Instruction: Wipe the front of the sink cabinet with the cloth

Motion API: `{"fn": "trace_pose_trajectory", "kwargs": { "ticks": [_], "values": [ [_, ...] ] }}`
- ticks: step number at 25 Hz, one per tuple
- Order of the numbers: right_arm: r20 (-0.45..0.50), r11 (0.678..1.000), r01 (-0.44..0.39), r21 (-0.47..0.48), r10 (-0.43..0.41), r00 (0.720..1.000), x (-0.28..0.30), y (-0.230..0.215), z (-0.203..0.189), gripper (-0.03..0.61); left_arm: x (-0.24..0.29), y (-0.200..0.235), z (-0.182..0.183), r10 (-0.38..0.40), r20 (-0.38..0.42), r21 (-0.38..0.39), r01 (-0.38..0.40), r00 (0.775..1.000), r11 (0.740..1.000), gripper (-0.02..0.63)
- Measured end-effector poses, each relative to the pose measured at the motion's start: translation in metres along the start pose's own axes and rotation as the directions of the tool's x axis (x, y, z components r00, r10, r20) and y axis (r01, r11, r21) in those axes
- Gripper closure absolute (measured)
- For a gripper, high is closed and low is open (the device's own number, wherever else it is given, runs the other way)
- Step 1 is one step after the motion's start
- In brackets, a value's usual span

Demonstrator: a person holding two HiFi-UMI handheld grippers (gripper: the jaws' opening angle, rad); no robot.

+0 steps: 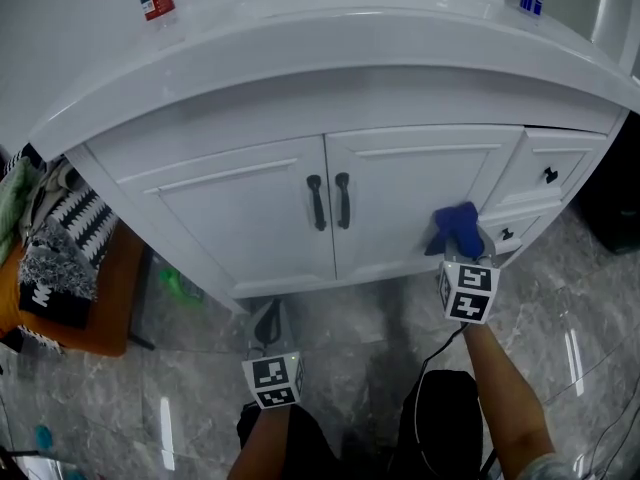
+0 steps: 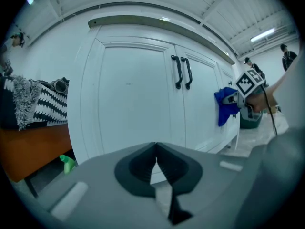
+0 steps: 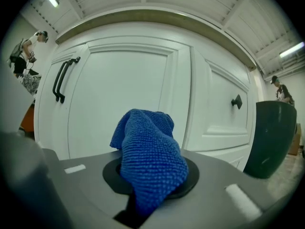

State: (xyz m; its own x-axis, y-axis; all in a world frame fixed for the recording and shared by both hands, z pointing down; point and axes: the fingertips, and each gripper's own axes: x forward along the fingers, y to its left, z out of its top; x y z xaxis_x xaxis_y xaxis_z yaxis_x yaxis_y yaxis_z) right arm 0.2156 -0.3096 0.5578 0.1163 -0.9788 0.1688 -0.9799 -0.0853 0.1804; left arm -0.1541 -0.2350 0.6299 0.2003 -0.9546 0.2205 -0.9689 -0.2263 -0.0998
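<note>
Cloth [image 3: 150,161], blue and knitted, is clamped in your right gripper [image 1: 460,246]; its jaws are closed on it, and a bunched fold stands up past them. You hold it at the front of the sink cabinet [image 1: 250,208], low on the right-hand door [image 1: 410,193], by the edge next to the drawers; whether the cloth touches the cabinet cannot be told. The two black door handles [image 1: 329,200] at the middle of the cabinet are well to the left of the cloth; a black drawer knob [image 1: 550,175] sits on the cabinet's right side, above and right of it. Your left gripper [image 2: 156,149] is clenched with nothing between its jaws; it hangs low, below the cabinet's left-hand door, apart from the front and over the marble floor [image 1: 340,318]. Left of the cabinet stands an orange stool [image 1: 100,313] with black-and-white patterned fabric [image 1: 60,238] piled on it; a dark bin [image 3: 271,137] stands at the cabinet's right.
</note>
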Motion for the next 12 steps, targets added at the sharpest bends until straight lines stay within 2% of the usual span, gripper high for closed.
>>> {"fn": "trace_pose_trajectory", "kwargs": {
  "ticks": [3,6,9,12],
  "values": [
    [-0.063,0.999,0.005,0.043,-0.003,0.998,0.003,0.007,-0.016,0.515,-0.002,0.001,0.004,0.005,0.002,-0.014,-0.005,1.000,1.000,0.603],
    [-0.131,0.994,-0.014,0.104,0.027,0.991,0.006,0.032,-0.029,0.515,-0.005,0.000,0.007,0.007,0.006,-0.014,-0.007,1.000,1.000,0.603],
    [-0.101,0.996,-0.028,0.085,0.036,0.994,0.000,0.067,-0.020,0.517,-0.009,-0.002,0.010,0.003,0.009,-0.005,-0.003,1.000,1.000,0.603],
    [-0.037,0.991,-0.084,0.101,0.088,0.995,-0.006,0.111,0.006,0.517,-0.012,0.006,0.012,0.019,0.021,-0.025,-0.018,1.000,1.000,0.603]
  ]
}}
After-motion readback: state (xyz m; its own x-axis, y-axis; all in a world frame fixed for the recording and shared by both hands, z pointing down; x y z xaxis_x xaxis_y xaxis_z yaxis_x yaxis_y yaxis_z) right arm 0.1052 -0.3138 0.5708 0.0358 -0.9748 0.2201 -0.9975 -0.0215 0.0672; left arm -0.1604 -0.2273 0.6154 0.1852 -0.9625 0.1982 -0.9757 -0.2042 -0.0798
